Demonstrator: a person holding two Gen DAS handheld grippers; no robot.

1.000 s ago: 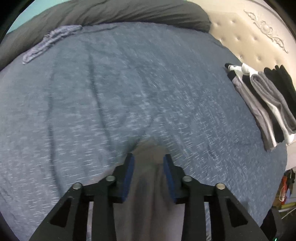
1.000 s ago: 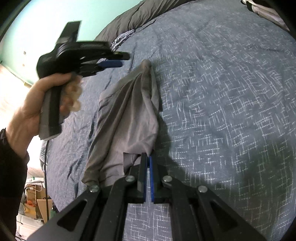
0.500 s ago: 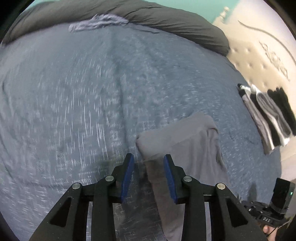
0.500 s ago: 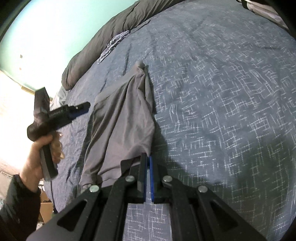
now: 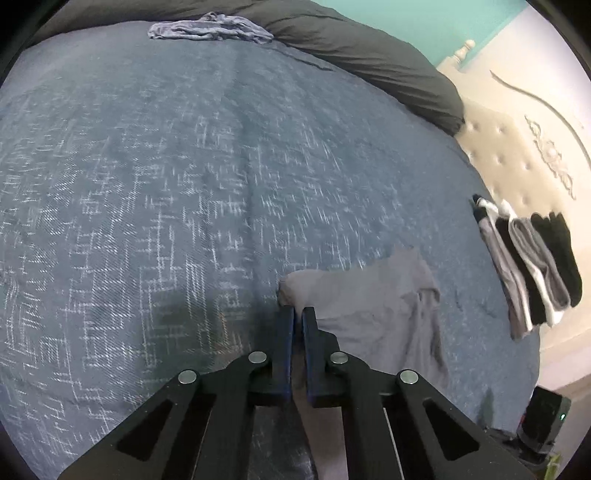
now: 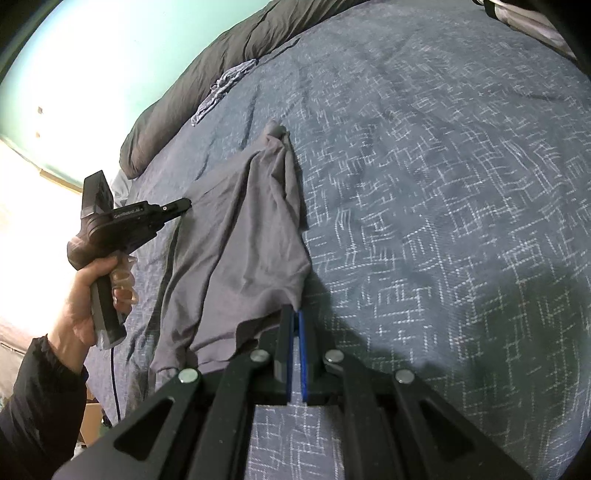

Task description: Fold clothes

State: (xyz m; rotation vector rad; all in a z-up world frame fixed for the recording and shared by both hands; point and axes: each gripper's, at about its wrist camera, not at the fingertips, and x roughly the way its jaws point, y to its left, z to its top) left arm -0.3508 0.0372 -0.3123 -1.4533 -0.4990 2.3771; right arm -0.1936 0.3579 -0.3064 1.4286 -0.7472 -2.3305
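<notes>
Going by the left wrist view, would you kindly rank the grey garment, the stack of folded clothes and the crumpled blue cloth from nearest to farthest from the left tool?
1. Grey garment: at the left tool tips, spreading right.
2. Stack of folded clothes: far right, near the headboard.
3. Crumpled blue cloth: top of view, against the dark duvet.
</notes>
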